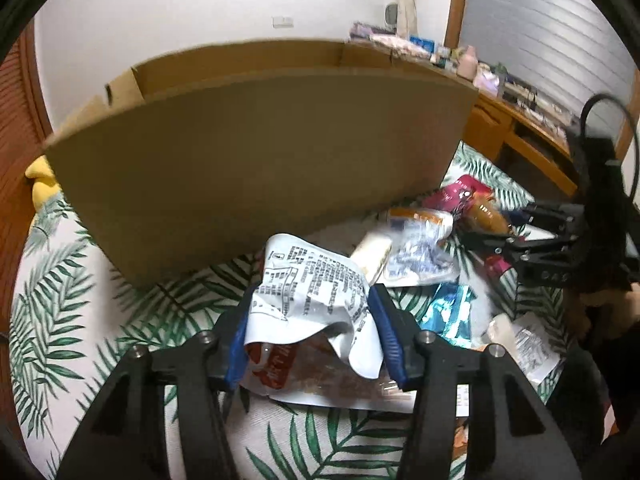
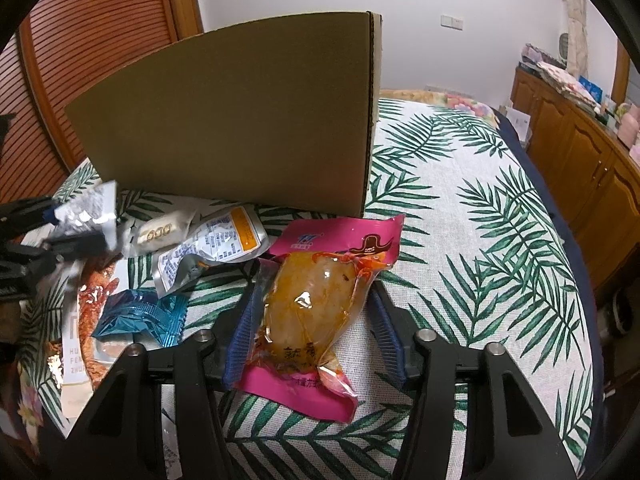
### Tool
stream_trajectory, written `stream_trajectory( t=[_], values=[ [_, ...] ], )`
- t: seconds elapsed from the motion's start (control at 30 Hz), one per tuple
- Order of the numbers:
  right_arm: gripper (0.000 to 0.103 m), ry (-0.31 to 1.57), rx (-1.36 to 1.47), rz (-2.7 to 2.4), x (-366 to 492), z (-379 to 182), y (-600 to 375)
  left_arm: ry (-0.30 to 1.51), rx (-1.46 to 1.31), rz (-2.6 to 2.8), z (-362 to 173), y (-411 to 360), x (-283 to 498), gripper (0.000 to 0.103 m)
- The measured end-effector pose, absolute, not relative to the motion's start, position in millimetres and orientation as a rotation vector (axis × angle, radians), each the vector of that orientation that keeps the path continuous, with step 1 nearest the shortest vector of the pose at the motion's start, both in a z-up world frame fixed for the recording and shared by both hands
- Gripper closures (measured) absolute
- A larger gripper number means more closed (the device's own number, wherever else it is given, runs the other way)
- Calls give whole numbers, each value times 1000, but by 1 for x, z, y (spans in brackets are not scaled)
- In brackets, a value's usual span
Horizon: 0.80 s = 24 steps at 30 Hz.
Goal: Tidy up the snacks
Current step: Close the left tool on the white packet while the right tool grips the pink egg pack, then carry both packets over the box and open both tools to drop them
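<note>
Your biggest risk is the tall brown cardboard box (image 1: pixel 256 152); its near wall stands high in front of both tongs, so a packet carried too low will catch the rim and drag out of the pads; you cannot see inside it from either wrist, so aim is a guess until you clear the top. The crumpled white printed snack packet (image 1: pixel 308 292) in your left gripper (image 1: pixel 310 332) is thin and creased; it looks clenched only by its bunched upper part, with the red-and-clear lower part hanging under the blue pads (image 1: pixel 386 336), so it may slide or trail onto the loose packets below. Your right gripper (image 2: pixel 308 316) has its jaws on the pink pouch holding an orange-brown glossy lump (image 2: pixel 316 300); that film looks slippery and the weight sits forward of the fingers, so a quick tilt could tip it out.

The white packet lies between the left fingers, just short of the box wall; the pink pouch lies lengthwise between the right fingers, its top pointing at the box corner; a silver-and-orange sachet (image 2: pixel 216 244) and a blue foil wrapper (image 2: pixel 140 312) wait on the leaf-print cloth (image 2: pixel 460 220) between your hands.
</note>
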State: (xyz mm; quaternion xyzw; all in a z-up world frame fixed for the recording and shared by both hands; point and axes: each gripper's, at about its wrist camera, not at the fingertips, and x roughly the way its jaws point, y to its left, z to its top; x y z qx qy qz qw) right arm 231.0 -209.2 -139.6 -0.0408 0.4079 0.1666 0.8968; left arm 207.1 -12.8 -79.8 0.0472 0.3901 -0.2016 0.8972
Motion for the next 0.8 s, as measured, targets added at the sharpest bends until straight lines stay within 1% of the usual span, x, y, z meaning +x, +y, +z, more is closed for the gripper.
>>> stream_trajectory(
  t=[0.03,0.13,0.43,0.8],
  values=[
    [62,844,-85,345,231,-139,-209,797,97,-411,-77,-12,206,50],
    [64,847,-72,343,231,-138,-212,770,78,-411,-68,-7,202,49],
    [65,808,-61,299,214,-123,-228,704,49,-409,-45,-3,195,49],
    [64,714,-40,306,195,-78,-233,616,15,-403,-18,1,193,49]
  ],
)
